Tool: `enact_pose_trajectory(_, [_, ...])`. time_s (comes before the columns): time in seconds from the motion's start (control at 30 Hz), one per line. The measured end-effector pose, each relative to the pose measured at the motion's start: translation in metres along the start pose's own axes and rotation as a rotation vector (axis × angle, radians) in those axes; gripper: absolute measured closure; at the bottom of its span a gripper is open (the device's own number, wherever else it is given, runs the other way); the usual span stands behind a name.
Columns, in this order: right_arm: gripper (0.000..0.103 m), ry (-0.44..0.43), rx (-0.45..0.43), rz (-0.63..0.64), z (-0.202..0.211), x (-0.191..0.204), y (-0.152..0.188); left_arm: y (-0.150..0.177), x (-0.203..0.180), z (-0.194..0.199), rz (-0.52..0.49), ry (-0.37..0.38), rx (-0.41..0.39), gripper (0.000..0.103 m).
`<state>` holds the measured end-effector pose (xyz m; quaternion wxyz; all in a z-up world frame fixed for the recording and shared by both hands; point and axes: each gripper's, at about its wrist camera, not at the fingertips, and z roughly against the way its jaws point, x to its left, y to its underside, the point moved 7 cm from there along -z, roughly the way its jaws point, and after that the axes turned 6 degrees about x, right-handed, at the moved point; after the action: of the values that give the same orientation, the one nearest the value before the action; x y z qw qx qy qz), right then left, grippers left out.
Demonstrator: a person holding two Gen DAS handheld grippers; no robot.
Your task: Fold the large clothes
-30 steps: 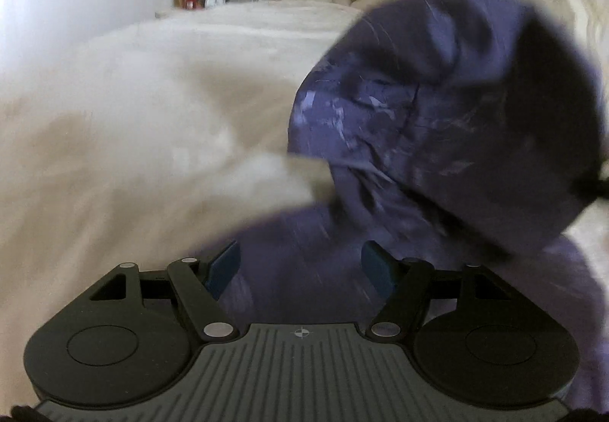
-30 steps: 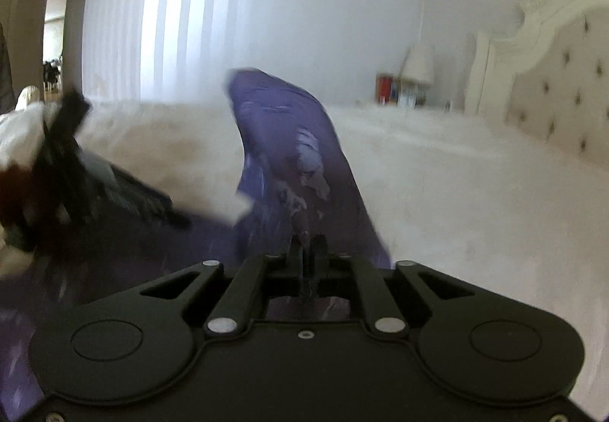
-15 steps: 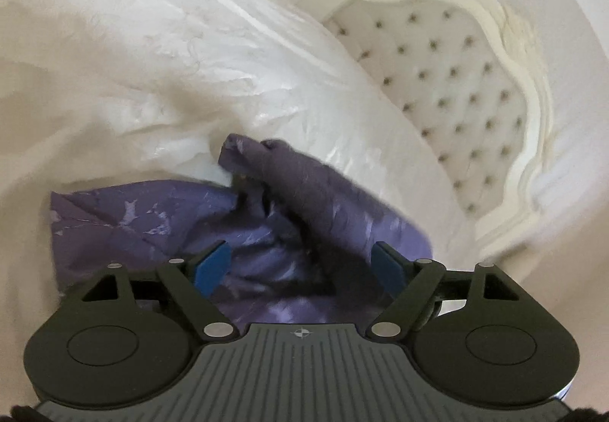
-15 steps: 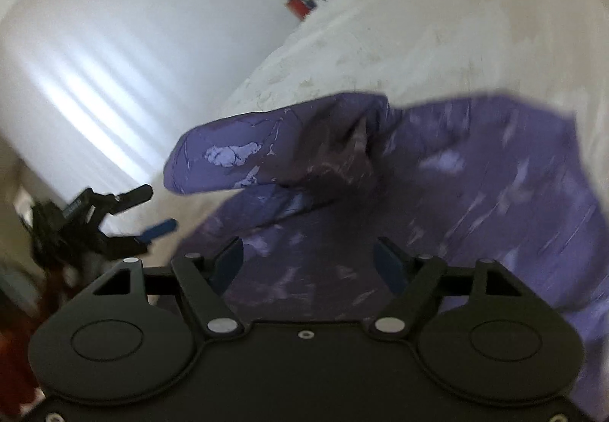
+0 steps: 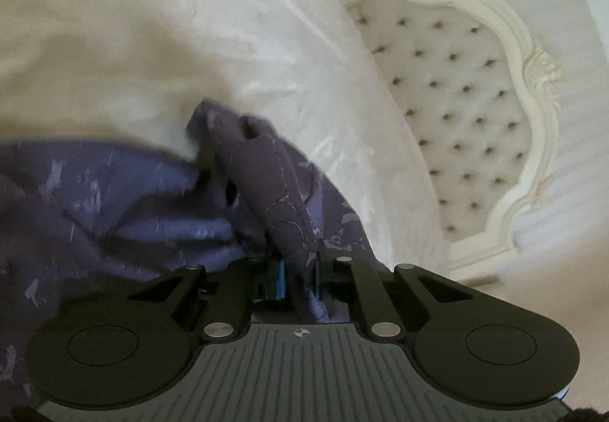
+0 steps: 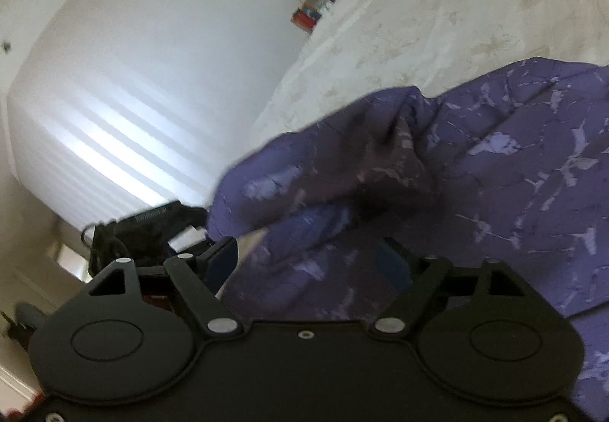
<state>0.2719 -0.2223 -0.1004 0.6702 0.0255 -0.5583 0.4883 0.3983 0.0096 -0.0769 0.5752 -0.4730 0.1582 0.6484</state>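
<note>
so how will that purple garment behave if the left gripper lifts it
Probably floppy: the purple garment already lies bunched in soft folds on the white bedding. It looks thin, so likely light. Pinched at one spot by the left gripper, most should hang and drag.

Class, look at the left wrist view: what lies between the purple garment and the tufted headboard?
Only the white bedspread lies between the purple garment and the tufted headboard; nothing rests on that stretch. The left wrist view shows this.
</note>
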Motion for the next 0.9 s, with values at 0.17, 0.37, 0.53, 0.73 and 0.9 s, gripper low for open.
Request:
enact_pose_trajectory(0.17, [0.012, -0.035, -0.012, -0.166, -0.021, -0.018, -0.014, 0.018, -0.029, 0.013, -0.052, 0.051, -0.025, 0.091])
enact_pose_trajectory(0.37, [0.012, -0.032, -0.081, -0.25, -0.041, -0.029, -0.052, 0.04, -0.036, 0.024, -0.039, 0.061, -0.048, 0.091])
enact_pose_trajectory(0.53, [0.012, 0.145, -0.148, 0.084, -0.029, 0.007, -0.082, 0.078, -0.023, 0.01, -0.183, -0.032, -0.012, 0.091])
enact_pose_trajectory(0.73, [0.012, 0.302, -0.004, 0.02, -0.036, -0.031, -0.043, 0.107, 0.03, -0.026, -0.199, -0.21, 0.106, 0.088])
enact_pose_trajectory(0.9, [0.013, 0.295, 0.009, 0.025, -0.027, -0.037, -0.016, 0.093, 0.025, -0.011, -0.255, -0.188, 0.084, 0.074])
